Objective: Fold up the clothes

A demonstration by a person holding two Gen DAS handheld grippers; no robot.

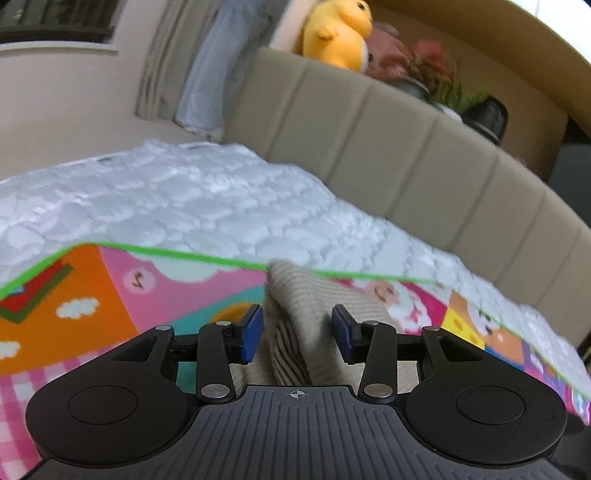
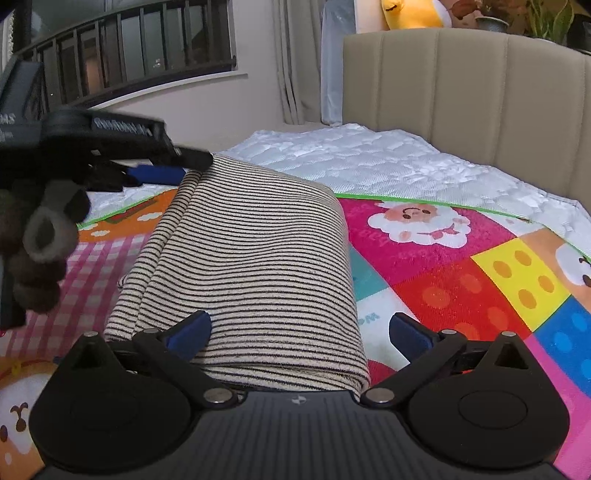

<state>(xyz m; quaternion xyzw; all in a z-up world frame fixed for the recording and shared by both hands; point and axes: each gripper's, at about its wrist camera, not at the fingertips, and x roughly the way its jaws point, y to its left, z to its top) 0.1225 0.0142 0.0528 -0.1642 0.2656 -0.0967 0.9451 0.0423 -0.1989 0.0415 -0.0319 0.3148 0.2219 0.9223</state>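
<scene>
A beige garment with thin black stripes [image 2: 251, 266] lies folded in layers on the colourful play mat [image 2: 461, 280]. My right gripper [image 2: 299, 332] is open, its jaws wide apart over the garment's near folded edge. My left gripper [image 1: 297, 334] is open, with a raised fold of the same garment [image 1: 299, 317] between its blue pads [image 1: 253, 332], which stand a little apart from the cloth. In the right wrist view the left gripper [image 2: 162, 166] reaches in at the garment's far left corner, held by a gloved hand [image 2: 40, 236].
The mat lies on a white quilted mattress [image 2: 351, 155]. A beige padded headboard [image 2: 461, 92] stands behind, with a yellow plush toy [image 1: 338, 33] and potted plants [image 1: 443, 85] on top. A window with railing [image 2: 129, 44] and curtains are at the back left.
</scene>
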